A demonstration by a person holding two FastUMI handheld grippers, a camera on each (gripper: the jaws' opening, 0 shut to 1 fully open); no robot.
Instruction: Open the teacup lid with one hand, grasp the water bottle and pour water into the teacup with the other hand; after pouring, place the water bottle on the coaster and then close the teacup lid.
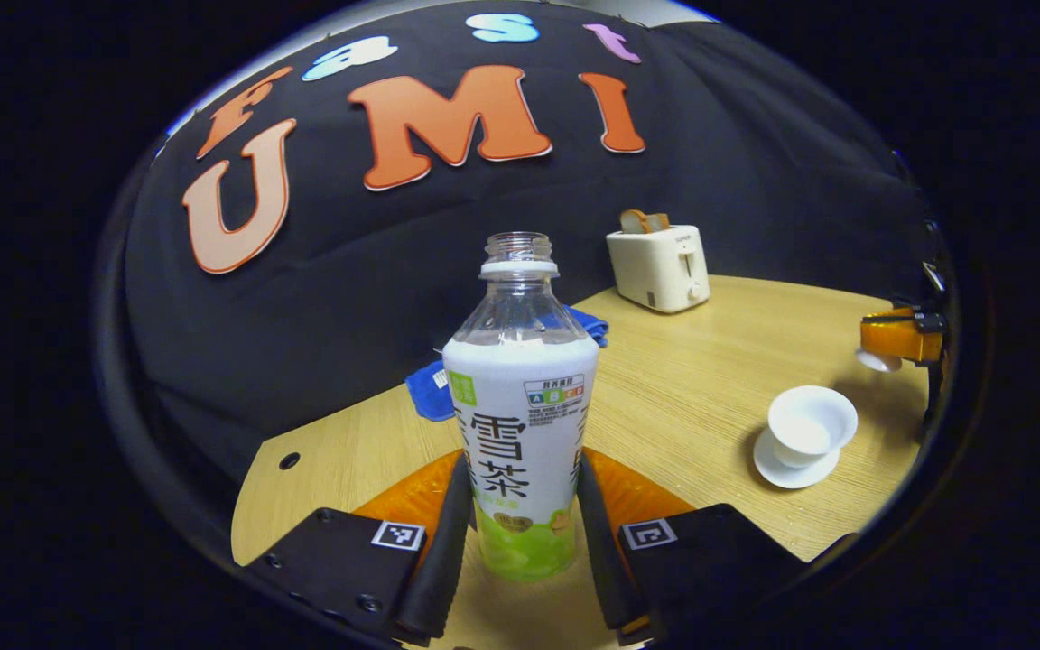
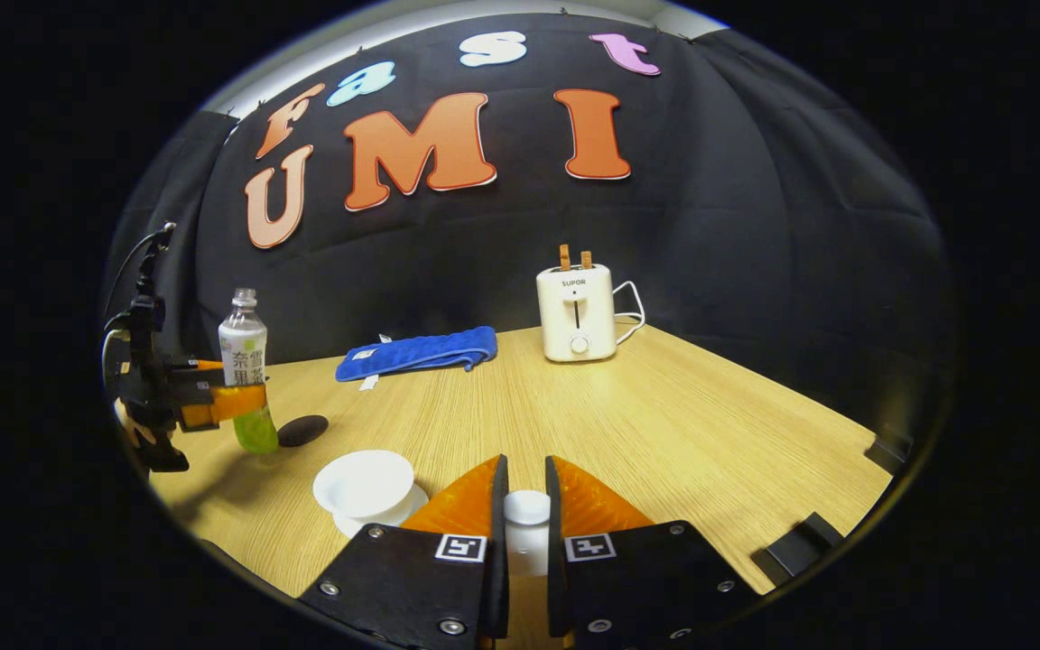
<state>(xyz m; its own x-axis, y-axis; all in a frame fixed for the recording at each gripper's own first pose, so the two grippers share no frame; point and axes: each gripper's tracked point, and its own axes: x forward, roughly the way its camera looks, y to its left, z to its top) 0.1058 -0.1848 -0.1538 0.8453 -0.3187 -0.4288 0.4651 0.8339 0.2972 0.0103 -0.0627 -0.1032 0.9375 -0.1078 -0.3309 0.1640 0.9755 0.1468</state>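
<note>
While my left gripper (image 1: 520, 542) clamps the uncapped water bottle (image 1: 520, 424) low on its label, upright, my right gripper (image 2: 526, 524) pinches the teacup lid (image 2: 526, 507) aloft. That leaves the open teacup (image 1: 811, 424) on its saucer (image 1: 786, 469) at near right, ready for pouring; the coaster (image 2: 301, 431) waits beside the bottle.

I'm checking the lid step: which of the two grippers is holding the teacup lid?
The right gripper: its fingers pinch the white teacup lid, lifted off the open teacup. The left gripper holds the water bottle instead.
</note>
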